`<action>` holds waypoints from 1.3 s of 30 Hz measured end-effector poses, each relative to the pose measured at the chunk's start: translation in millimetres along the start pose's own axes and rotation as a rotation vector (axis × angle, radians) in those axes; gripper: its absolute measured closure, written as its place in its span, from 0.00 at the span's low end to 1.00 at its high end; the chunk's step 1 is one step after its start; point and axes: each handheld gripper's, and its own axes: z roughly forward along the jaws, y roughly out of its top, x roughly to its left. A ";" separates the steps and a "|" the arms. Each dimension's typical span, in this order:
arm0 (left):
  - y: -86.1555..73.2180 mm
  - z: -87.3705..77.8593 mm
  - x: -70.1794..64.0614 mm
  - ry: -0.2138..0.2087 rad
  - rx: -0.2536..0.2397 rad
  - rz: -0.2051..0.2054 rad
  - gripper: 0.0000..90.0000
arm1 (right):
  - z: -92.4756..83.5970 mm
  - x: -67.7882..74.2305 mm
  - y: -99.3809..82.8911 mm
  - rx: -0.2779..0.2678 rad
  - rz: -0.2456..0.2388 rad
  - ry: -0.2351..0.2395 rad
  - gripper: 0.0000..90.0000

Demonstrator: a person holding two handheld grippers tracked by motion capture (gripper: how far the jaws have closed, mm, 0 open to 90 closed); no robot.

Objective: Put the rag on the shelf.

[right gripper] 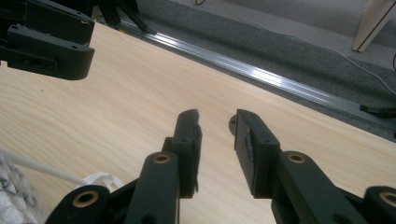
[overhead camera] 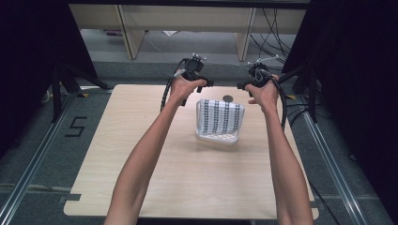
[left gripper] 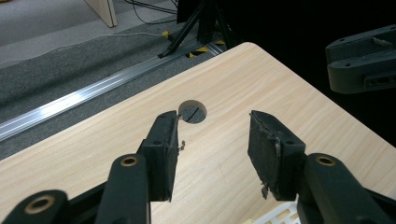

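Observation:
A white plastic basket (overhead camera: 217, 136) stands on the wooden table (overhead camera: 155, 173), draped with a white cloth with dark stripes (overhead camera: 219, 116). My left gripper (overhead camera: 202, 84) is held behind the basket's left corner and my right gripper (overhead camera: 244, 86) behind its right corner. In the left gripper view the left gripper (left gripper: 214, 126) stands open over bare wood, the basket's rim (left gripper: 280, 215) just below it. In the right gripper view the right gripper (right gripper: 217, 119) is open too, by a narrower gap, with nothing between its pads. The rim (right gripper: 100, 179) and cloth (right gripper: 11, 196) sit at the lower left.
A round cable hole (left gripper: 192, 111) pierces the table just behind the basket. The table's far edge lies close beyond both grippers, with a metal rail (right gripper: 280, 79) and grey carpet past it. Black tripod legs (overhead camera: 65, 79) stand at the far corners.

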 end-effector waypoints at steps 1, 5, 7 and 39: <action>0.2 -0.9 -0.2 0.003 -0.003 -0.003 0.57 | -0.4 0.1 0.1 -0.002 -0.002 0.004 0.78; 1.2 -4.9 0.1 0.019 -0.001 -0.012 0.53 | -2.6 1.0 0.4 -0.004 -0.006 0.004 0.78; 1.4 -7.2 1.4 0.022 -0.001 -0.017 0.51 | -3.2 2.9 0.1 -0.019 0.001 0.002 0.78; -24.0 -56.5 15.7 -0.010 -0.065 -0.068 0.45 | -28.1 9.3 -16.6 -0.097 -0.020 0.054 0.66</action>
